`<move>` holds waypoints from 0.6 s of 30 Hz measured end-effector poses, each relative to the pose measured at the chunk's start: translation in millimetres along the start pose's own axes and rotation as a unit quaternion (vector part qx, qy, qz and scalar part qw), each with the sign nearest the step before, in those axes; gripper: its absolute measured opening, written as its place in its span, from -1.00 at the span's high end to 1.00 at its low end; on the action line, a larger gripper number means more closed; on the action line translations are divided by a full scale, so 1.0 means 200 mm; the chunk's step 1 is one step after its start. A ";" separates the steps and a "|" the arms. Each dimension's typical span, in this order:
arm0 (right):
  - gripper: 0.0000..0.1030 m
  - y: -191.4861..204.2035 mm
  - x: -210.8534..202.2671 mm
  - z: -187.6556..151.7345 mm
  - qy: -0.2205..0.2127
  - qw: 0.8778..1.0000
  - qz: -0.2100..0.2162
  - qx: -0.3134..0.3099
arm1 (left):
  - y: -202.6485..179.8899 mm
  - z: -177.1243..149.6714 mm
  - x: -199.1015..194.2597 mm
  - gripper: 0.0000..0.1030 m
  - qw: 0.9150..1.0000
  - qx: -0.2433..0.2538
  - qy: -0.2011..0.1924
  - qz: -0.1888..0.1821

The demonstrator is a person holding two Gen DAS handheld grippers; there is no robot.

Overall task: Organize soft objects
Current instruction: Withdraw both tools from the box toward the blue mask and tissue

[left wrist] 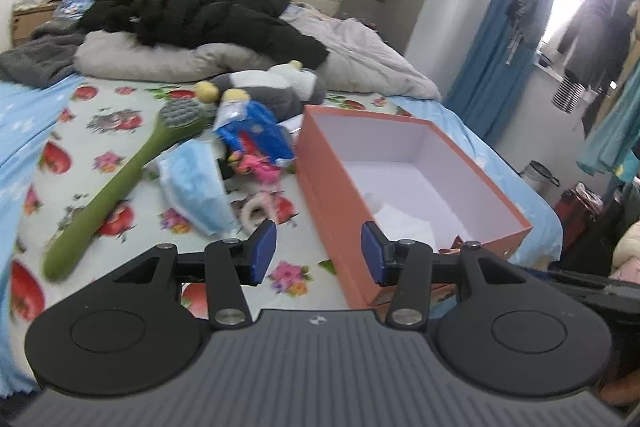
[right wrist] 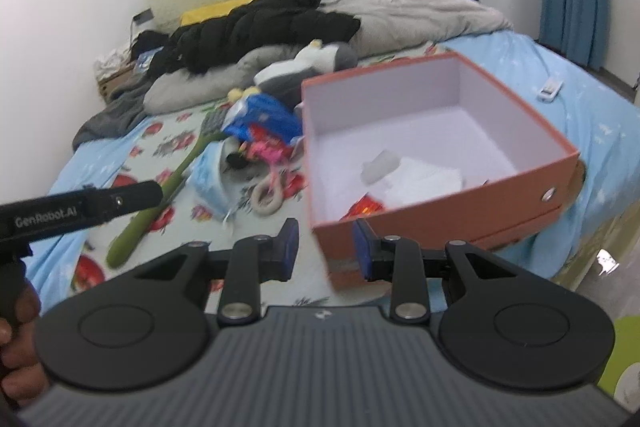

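Note:
An open orange box (left wrist: 332,187) (right wrist: 440,211) with a white inside sits on the bed; white soft items (right wrist: 404,171) and a red packet (right wrist: 364,209) lie in it. Left of it lie a blue mask pack (left wrist: 196,183) (right wrist: 208,179), a green long-handled brush (left wrist: 116,191) (right wrist: 160,203), a blue-red packet (left wrist: 256,135) (right wrist: 260,119), a pink toy (left wrist: 256,163) (right wrist: 268,151), a white ring (left wrist: 256,211) (right wrist: 268,199) and a grey-white plush (left wrist: 276,87) (right wrist: 308,63). My left gripper (left wrist: 318,253) and right gripper (right wrist: 325,251) are open and empty, near the box's front corner.
A black jacket (left wrist: 200,15) (right wrist: 260,23) and grey bedding (left wrist: 360,59) (right wrist: 420,7) pile at the head of the bed. Blue curtains (left wrist: 500,47) and hanging clothes stand to the right. The left gripper's body (right wrist: 80,209) shows in the right wrist view.

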State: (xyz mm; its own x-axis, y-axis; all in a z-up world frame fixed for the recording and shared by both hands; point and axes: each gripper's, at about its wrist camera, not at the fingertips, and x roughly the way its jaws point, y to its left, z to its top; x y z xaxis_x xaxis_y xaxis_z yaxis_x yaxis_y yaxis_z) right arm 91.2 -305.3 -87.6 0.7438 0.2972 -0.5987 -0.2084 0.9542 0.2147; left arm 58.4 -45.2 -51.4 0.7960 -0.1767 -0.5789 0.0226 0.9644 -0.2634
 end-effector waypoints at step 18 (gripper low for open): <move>0.35 0.33 0.21 -0.10 0.043 0.995 0.051 -0.071 | 0.37 -0.14 0.14 -0.25 0.996 -0.062 0.039 0.050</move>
State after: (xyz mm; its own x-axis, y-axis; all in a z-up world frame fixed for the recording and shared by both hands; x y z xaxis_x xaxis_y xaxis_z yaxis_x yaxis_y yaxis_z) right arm 96.1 -228.6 -115.0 0.6578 0.3896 -0.6446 -0.3734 0.9119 0.1702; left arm 66.3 15.5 -108.3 0.7414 -0.1003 -0.6636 -0.1329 0.9472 -0.2917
